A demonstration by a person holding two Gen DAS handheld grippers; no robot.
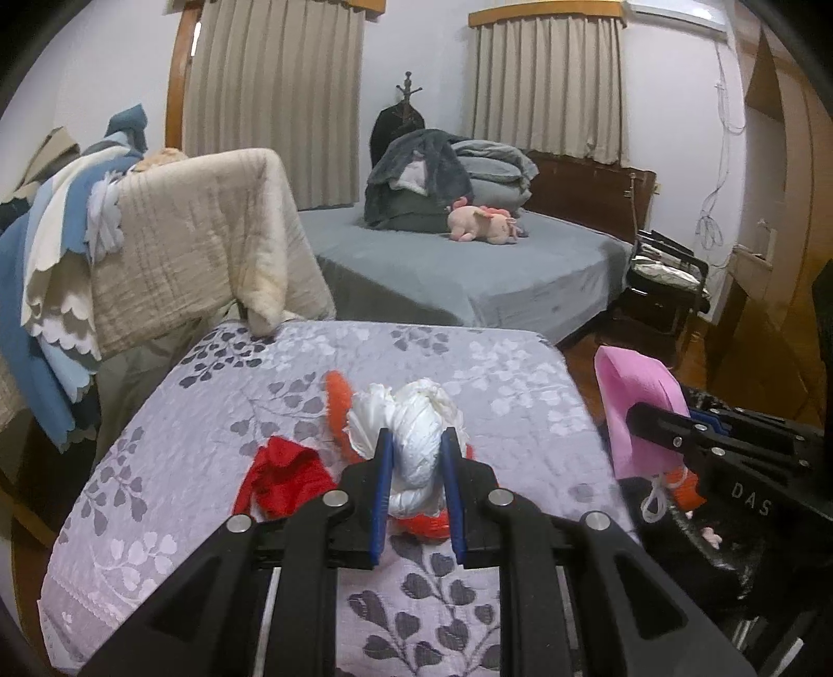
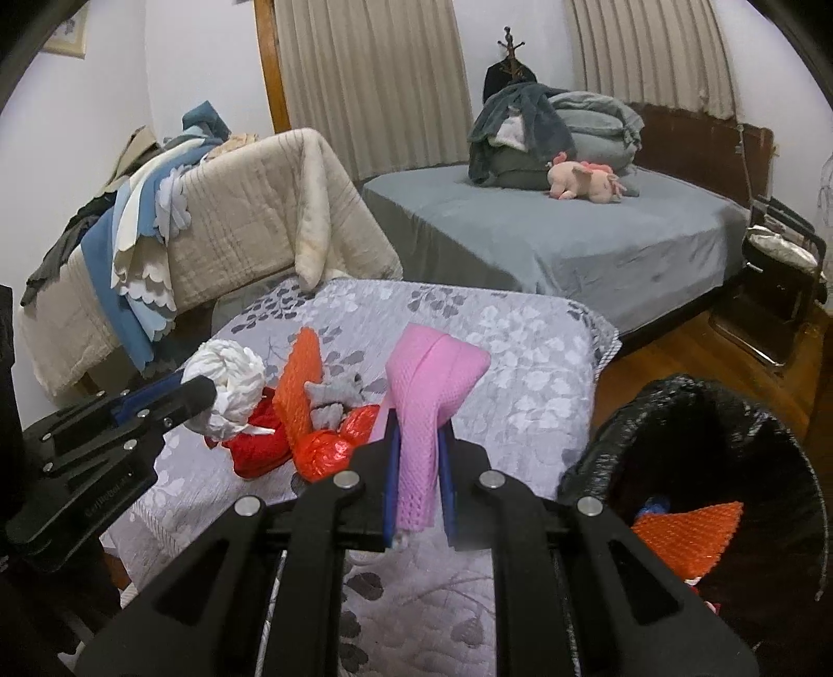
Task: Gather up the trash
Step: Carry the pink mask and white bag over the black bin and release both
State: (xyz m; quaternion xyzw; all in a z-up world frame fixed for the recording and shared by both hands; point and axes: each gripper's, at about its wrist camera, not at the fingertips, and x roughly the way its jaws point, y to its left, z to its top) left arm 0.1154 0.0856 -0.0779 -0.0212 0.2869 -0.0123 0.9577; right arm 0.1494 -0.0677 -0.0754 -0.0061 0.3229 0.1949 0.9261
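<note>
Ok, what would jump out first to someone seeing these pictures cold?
Both grippers hold trash above the floral bedspread: the left gripper clamps a white crumpled plastic bag, the right gripper a pink foam net. At lower right gapes a black-lined trash bin with an orange foam net inside.

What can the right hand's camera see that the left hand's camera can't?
Only the right wrist view looks inside the black trash bag, where an orange foam net already lies. It also shows a gray crumpled scrap on the cover.

Only the left wrist view shows the white air conditioner high on the wall.

Both show the left tongs shut on a white wad, the right tongs shut on a pink foam net, the red cloth on the flowered cover, and the pink plush toy on the bed.
</note>
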